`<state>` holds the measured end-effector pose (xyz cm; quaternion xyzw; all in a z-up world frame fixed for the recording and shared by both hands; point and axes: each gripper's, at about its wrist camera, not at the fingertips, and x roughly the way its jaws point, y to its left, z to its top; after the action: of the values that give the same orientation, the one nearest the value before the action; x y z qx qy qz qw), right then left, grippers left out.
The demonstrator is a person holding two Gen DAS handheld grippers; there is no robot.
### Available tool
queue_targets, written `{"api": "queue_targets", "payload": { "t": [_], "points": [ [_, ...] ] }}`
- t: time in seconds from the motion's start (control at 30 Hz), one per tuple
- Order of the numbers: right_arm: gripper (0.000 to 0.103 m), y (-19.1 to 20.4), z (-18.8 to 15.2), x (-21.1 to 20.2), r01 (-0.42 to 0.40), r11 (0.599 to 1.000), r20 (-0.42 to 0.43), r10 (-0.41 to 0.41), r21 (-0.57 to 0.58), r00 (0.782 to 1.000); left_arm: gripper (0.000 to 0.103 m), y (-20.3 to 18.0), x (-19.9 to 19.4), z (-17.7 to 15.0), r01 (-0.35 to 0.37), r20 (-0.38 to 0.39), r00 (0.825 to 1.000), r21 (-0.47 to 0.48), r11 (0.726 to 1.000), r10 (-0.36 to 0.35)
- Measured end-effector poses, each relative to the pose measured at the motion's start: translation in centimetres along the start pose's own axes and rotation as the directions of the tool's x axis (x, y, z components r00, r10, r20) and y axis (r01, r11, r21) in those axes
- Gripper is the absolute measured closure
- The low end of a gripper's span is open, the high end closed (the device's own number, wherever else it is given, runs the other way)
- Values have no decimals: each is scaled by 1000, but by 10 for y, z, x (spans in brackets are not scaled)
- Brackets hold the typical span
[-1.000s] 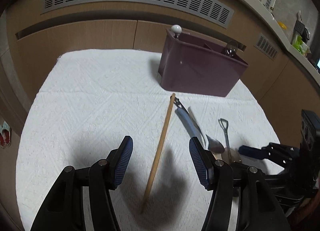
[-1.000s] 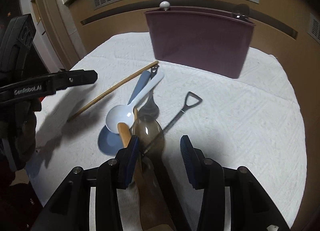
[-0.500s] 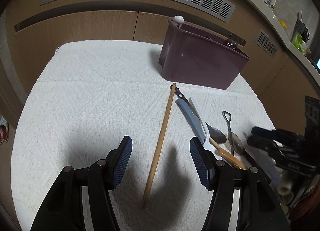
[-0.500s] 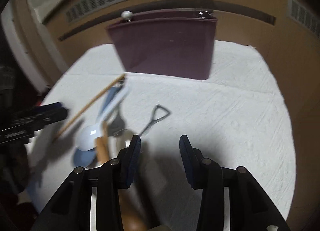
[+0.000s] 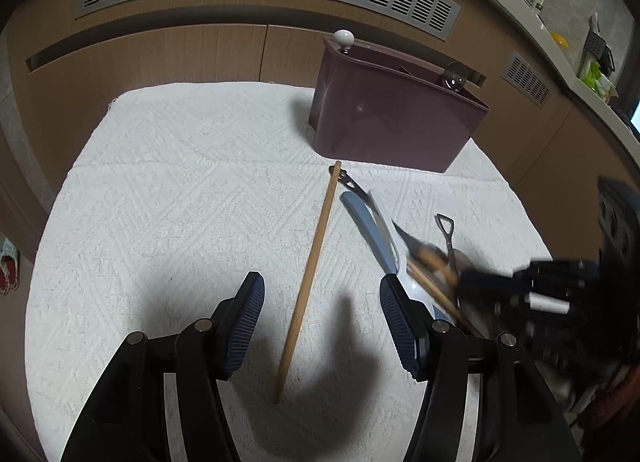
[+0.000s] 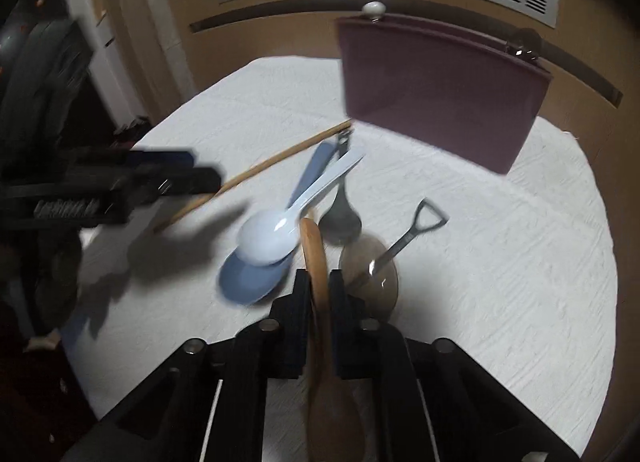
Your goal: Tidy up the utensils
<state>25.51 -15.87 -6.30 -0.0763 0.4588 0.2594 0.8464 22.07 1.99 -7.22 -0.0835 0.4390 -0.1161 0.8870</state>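
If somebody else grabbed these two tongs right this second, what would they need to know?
Right tongs: have just been closing, now shut on the wooden spoon, its handle between the pads.
Left tongs: open, empty, above the wooden chopstick.
On the white cloth: chopstick, blue spoon, white spoon, a dark metal spoon, a small shovel-handled spoon lying on a brown translucent one.
Done: two utensils already stand in the maroon bin.
Left: wooden spoon to the bin, then the rest.
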Motion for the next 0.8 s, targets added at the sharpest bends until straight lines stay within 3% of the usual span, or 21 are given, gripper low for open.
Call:
{"api": "queue_targets", "payload": {
  "t": [0.2,0.3,0.47,0.53,0.7,0.8],
  "points": [
    [92,-38,21,-1,72,993,51,-77,98,996,43,3,13,5,-2,-38,999,2,1000,2],
    [92,-41,18,-10,79,992,81,-87,103,993,61,0,32,19,7,-82,997,39,999,-4],
    [92,-44,0,-19,117,987,74,-126,108,989,75,-16,68,50,-10,-139,990,161,987,33],
    [92,-48,-6,-19,136,984,58,-143,120,988,84,-24,79,57,-37,-140,988,208,977,67],
    [90,-54,-18,-19,186,974,27,-191,130,981,84,-33,90,63,-50,-161,983,244,968,91],
    [80,-53,-18,-17,167,975,17,-171,148,985,84,-31,89,63,-28,-194,978,217,976,71]
  ]
}}
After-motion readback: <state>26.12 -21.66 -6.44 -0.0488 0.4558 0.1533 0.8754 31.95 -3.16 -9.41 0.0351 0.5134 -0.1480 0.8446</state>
